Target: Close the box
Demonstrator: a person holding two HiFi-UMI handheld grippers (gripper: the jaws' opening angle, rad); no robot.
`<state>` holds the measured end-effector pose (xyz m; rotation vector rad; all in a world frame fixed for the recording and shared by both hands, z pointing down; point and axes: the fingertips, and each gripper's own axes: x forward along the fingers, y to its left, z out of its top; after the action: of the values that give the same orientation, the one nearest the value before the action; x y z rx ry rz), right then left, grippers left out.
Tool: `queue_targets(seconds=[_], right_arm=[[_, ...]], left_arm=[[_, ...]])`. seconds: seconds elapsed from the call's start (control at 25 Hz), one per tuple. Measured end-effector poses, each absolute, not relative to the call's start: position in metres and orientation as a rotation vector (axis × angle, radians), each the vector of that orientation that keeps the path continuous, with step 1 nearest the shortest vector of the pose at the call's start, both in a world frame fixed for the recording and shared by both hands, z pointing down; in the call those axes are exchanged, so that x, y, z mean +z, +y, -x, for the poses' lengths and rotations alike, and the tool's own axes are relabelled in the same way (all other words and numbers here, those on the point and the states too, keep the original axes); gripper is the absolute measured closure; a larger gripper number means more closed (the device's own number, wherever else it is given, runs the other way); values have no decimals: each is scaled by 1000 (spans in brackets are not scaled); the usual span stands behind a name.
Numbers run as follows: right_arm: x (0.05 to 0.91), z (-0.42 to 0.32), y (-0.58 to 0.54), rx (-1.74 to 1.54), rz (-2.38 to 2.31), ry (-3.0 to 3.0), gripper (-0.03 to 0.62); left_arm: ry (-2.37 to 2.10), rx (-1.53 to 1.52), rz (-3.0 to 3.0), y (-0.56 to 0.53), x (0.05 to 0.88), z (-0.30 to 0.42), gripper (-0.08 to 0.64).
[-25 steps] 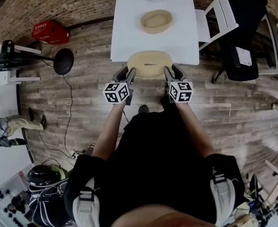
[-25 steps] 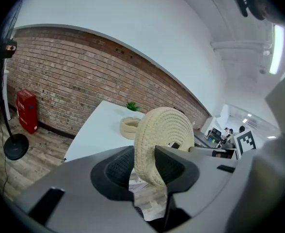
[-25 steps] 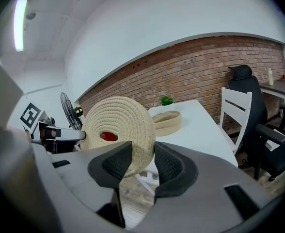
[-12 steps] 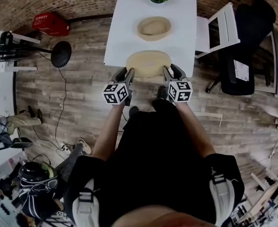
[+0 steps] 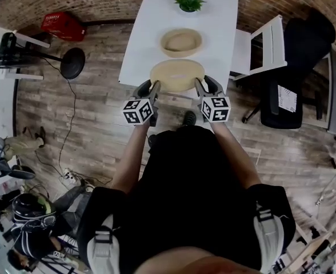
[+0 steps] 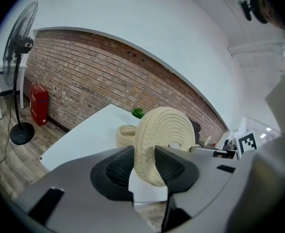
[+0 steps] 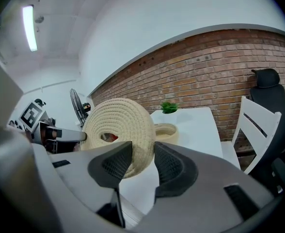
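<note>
Beyond the lid (image 5: pixel 177 75): box (image 5: pixel 181 42), plant (image 5: pixel 189 0), probably potted; chair (image 5: pixel 259 44) beside.

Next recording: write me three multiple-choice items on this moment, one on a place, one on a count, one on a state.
1. Where does the woven basket stand?
A. On the floor
B. On the white table, between the plant and the held woven lid
C. On a chair

2. How many grippers hold the woven lid?
A. None
B. One
C. Two

3. What state is the woven basket in?
A. Open, lid off
B. Closed
C. Tipped over

Answers:
1. B, the head view shows it on the tabletop.
2. C, the left gripper and the right gripper each have jaws clamped on its rim.
3. A, its hollow shows.
</note>
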<state>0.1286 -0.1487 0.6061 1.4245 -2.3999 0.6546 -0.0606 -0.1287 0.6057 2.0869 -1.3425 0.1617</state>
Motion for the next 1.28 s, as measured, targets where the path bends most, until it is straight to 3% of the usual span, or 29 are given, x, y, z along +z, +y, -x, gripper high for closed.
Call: queue_targets(seconds=[1.28], right_arm=[[614, -131, -253, 663, -1363, -2400, 451]], left_arm=[[-1369, 133, -2028, -220, 616, 58, 416]])
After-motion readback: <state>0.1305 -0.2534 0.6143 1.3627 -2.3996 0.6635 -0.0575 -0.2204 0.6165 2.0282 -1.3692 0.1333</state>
